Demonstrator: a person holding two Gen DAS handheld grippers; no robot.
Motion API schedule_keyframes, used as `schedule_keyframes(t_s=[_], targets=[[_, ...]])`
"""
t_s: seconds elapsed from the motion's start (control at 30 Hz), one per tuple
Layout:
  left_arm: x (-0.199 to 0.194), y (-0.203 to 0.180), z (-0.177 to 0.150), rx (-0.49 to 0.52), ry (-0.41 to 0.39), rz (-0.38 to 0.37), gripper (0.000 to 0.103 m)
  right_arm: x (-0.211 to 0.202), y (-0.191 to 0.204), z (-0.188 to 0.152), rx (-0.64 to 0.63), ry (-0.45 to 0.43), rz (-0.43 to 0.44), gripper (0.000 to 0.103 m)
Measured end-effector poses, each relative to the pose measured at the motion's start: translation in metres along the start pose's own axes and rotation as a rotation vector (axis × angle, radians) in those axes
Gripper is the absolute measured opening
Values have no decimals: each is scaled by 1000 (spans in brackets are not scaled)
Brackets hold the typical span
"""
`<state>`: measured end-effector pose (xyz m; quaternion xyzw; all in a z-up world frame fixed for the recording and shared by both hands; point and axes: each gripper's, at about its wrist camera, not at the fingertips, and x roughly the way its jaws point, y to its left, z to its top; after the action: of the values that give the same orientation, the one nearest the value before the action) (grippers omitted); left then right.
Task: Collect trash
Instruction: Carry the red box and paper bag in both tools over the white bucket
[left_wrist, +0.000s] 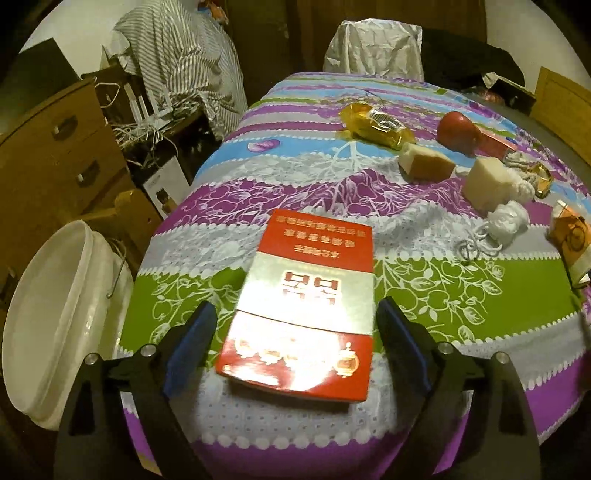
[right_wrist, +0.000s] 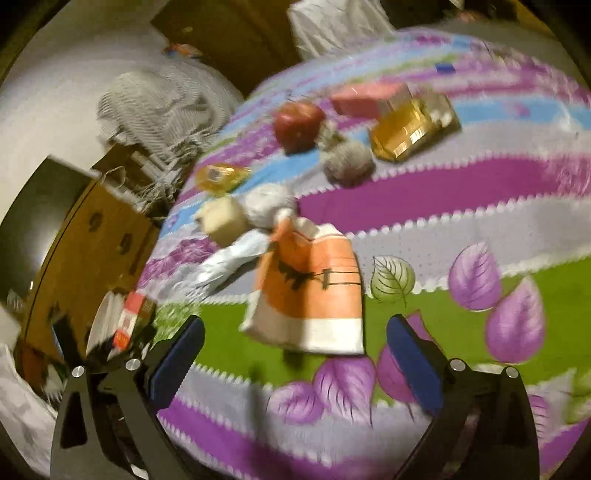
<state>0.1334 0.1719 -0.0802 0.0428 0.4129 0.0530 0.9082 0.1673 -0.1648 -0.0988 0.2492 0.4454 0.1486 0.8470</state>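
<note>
The left gripper (left_wrist: 295, 328) hangs low over the near edge of a table spread with a striped floral tablecloth (left_wrist: 424, 284), its jaws spread wide on either side of a flat red-and-silver box (left_wrist: 303, 306) printed with Chinese characters; the blue pads (left_wrist: 192, 343) stand just beside the box's long edges, and whether they touch it cannot be told. A white plastic bucket (left_wrist: 55, 317) sits off the table's left edge, near the gripper. Farther across the cloth lie a yellow snack wrapper (left_wrist: 376, 125), a red apple (left_wrist: 460, 131), two pale foam blocks (left_wrist: 428, 164) and wads of white string (left_wrist: 508, 221). The right gripper (right_wrist: 295, 354) (its view is badly motion-blurred) also has its jaws wide apart, holding nothing, with an orange-and-white paper packet (right_wrist: 314, 291) lying on the cloth between and just beyond its fingertips. Beyond that, a gold wrapper (right_wrist: 410, 129) and a pink box (right_wrist: 365, 98) lie on the far part of the table.
</note>
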Motion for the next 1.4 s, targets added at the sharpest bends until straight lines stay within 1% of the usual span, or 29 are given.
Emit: schedule_keyframes(t_s=[0.03,0.07,0.1,0.13,0.17,0.2,0.3,0.43,0.53,0.63,0.7,0.73,0.83,1.03,1.07,1.13,1.17,1.27,1.4], targets=[[1,0,-1,-5,-3,2,86,3,-1,0,10,-16,8,93],[1,0,-1,-11,-6,5,84,4,1,1,-3,-30,16,66],[1,0,-2,-14,-12,0,77,7,3,0,-17,-24,1,49],[0,-1,-3,-15,-20,-6,73,12,4,-1,-17,-11,-4,48],[-1,-3,-3,-14,-29,-3,65,12,3,-2,-20,-18,3,45],[-2,-6,-4,-10,-37,1,60,11,3,-3,-27,-23,1,44],[-3,-8,-5,-9,-50,13,58,9,1,-7,-25,-33,16,42],[-9,-6,-3,-22,-39,20,56,2,8,-12,-42,-49,25,41],[-17,-7,-1,-19,-29,74,56,-9,17,-15,-76,-80,16,41],[-36,-2,4,-29,-58,129,56,-24,41,-14,-145,-114,22,41],[-51,5,9,-40,-85,169,56,-29,66,-12,-213,-128,44,41],[-58,11,12,-52,-97,180,56,-29,75,-11,-236,-123,58,41],[-80,35,21,-100,-130,217,56,-25,119,-9,-327,-119,96,41],[-118,96,30,-181,-196,313,56,-12,221,-7,-505,-104,189,41],[-122,104,32,-192,-202,327,56,-8,245,-7,-540,-97,211,41],[-131,124,33,-217,-215,352,56,-5,275,-8,-577,-88,236,41],[-134,133,33,-229,-220,364,56,1,298,-8,-609,-76,254,41],[-143,159,33,-259,-233,401,56,13,347,-13,-670,-47,283,41],[-147,192,29,-298,-227,438,56,34,410,-27,-758,-3,307,42]])
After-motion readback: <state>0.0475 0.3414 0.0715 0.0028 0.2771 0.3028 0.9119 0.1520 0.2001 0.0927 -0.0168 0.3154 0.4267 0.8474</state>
